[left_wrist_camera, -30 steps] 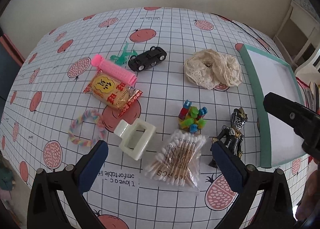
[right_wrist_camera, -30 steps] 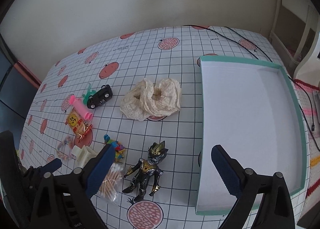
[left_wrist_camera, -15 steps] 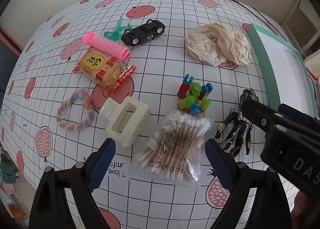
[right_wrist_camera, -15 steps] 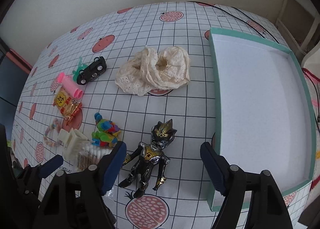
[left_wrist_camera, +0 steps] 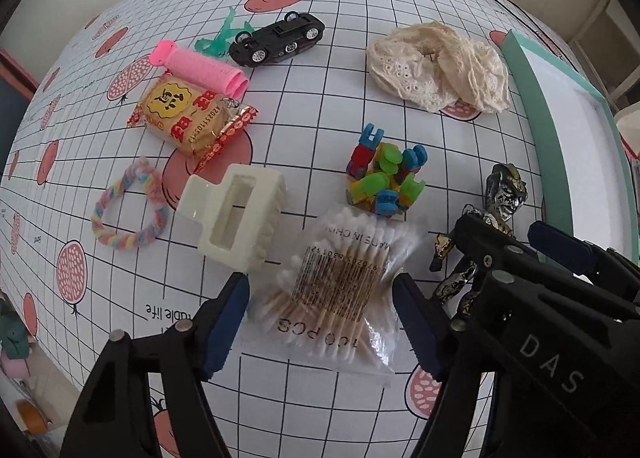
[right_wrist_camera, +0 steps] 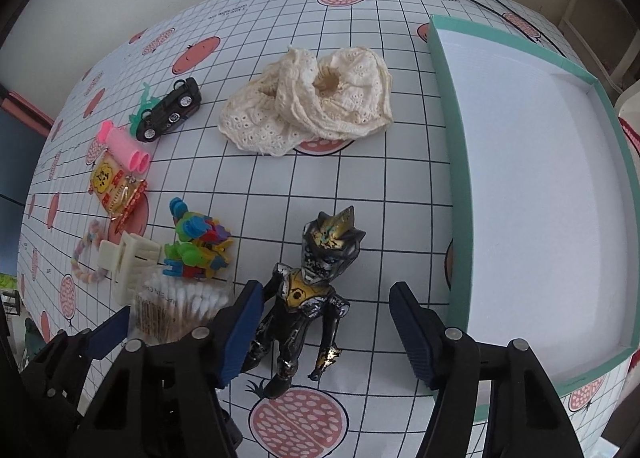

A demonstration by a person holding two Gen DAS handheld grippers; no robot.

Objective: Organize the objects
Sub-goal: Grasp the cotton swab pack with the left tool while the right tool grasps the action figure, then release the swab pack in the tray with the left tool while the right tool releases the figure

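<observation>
With both grippers spread wide, the left gripper [left_wrist_camera: 320, 306] straddles the cotton swab pack [left_wrist_camera: 338, 290] while the right gripper [right_wrist_camera: 326, 322] frames the toy figure [right_wrist_camera: 310, 294] lying beside the teal tray [right_wrist_camera: 460, 162]. Close across the figure's torso (limbs look loose, probably); pinch the slippery pack at its middle.

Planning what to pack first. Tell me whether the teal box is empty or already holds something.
Empty, as far as shown: the teal box shows only bare white floor. Its far right corner runs out of view.
</observation>
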